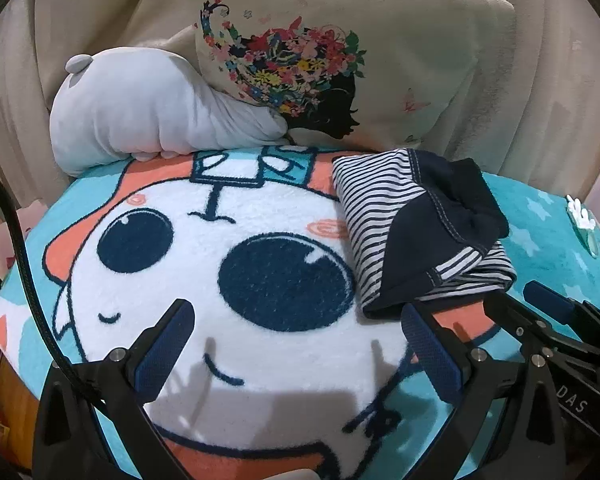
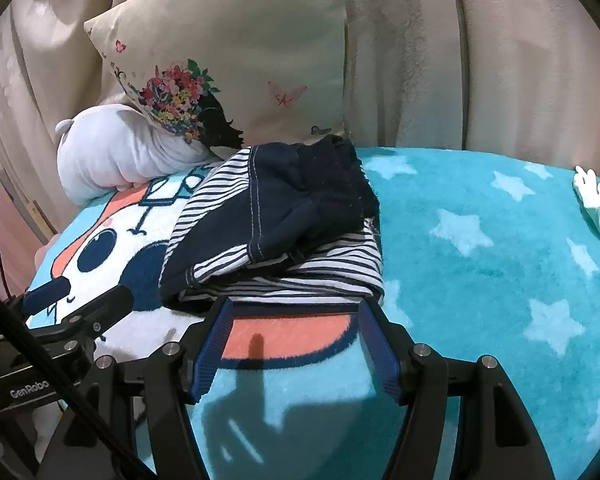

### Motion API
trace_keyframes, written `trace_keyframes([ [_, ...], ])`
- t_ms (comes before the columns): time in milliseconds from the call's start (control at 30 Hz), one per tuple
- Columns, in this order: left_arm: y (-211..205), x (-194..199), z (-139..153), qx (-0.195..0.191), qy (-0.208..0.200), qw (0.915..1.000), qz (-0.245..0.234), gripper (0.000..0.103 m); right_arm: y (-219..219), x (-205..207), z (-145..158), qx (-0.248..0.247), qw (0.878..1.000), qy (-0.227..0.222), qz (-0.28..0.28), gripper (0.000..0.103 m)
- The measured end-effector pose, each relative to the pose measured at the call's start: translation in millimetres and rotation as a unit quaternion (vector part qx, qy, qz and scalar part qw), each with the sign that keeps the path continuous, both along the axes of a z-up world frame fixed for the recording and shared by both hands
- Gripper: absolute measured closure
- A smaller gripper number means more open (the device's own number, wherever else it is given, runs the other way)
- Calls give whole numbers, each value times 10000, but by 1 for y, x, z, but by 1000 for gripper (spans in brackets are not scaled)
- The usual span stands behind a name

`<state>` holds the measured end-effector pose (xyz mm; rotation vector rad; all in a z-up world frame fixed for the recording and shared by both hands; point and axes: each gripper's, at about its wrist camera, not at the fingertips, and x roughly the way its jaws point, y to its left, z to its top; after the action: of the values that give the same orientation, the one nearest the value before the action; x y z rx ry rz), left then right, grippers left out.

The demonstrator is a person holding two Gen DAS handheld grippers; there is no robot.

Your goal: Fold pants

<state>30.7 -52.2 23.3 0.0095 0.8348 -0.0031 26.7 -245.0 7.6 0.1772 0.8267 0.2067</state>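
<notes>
The pants (image 1: 416, 224) are navy with navy-and-white stripes. They lie folded in a compact bundle on the cartoon-print blanket (image 1: 260, 248), right of the cartoon face. In the right wrist view the pants (image 2: 284, 220) lie just beyond my right gripper (image 2: 296, 312), which is open and empty with its tips near the bundle's front edge. My left gripper (image 1: 296, 320) is open and empty, over the cartoon face, left of the bundle. The right gripper's fingers (image 1: 548, 300) show at the right edge of the left wrist view.
A flowered cushion (image 1: 340, 48) and a white plush toy (image 1: 140, 116) lean at the back against beige fabric. A small white-and-teal object (image 2: 598, 208) lies at the blanket's (image 2: 500, 264) far right edge. A black cable (image 1: 16, 240) runs along the left.
</notes>
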Motion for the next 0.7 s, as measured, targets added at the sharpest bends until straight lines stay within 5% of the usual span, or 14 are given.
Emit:
trace_keyframes([
  [700,13,3,-8,-109,45,9999,70,0,18,0,-4,-168,9996,21,234,33],
])
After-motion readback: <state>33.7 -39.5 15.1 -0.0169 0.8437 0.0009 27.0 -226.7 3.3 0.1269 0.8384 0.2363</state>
